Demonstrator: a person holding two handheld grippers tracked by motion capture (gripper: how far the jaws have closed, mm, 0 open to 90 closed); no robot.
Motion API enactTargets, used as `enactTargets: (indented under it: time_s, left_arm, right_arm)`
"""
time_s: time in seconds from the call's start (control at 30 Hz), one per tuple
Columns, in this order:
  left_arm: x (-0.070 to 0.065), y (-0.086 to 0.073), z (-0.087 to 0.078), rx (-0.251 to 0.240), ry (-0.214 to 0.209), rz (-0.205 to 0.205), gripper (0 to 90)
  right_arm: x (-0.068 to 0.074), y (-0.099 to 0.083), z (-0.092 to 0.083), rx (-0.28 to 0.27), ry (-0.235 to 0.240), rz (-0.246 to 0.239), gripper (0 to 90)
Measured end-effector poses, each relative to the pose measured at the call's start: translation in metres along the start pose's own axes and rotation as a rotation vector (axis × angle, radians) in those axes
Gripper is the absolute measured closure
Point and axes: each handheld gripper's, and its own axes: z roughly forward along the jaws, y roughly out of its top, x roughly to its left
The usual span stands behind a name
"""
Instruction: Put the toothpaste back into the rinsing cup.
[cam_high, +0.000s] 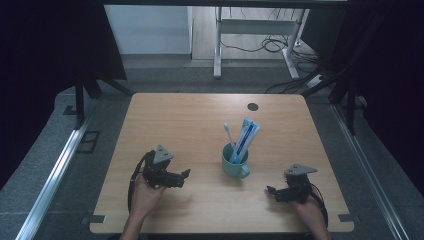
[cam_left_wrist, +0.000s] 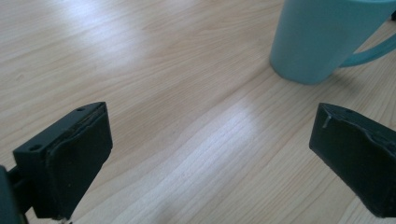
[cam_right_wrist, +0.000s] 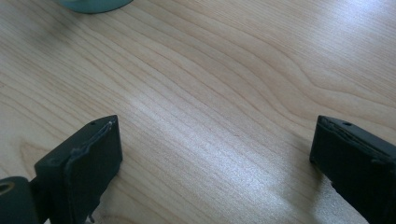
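Nearest the high camera, both hands rest low on the table (cam_high: 165, 115), each holding its tool idle; the left gripper (cam_high: 186, 173) lies with its jaws spread wide and nothing between them, aimed across at the mug (cam_high: 234, 161); the right gripper (cam_high: 270, 190) is likewise released and empty, pointing inward from the other side. Between them, a little farther off, the teal mug stands upright, handle toward the person, so either side could likely reach it; in it lean a toothbrush (cam_high: 228, 133) and a blue toothpaste tube (cam_high: 246, 139), propped against the rim. Beyond, a dark round hole (cam_high: 253, 106) marks the far table edge.
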Motion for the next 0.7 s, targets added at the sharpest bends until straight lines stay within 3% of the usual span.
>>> enactTargets:
  time_s: [0.33, 0.7]
  left_arm:
    - [0.001, -0.018, 0.006, 0.034, 0.021, -0.003, 0.0]
    - [-0.002, -0.035, 0.019, 0.053, 0.014, -0.026, 0.0]
  right_arm:
    - [0.000, 0.000, 0.000, -0.001, -0.002, 0.001, 2.3]
    - [0.000, 0.000, 0.000, -0.001, -0.003, 0.001, 2.3]
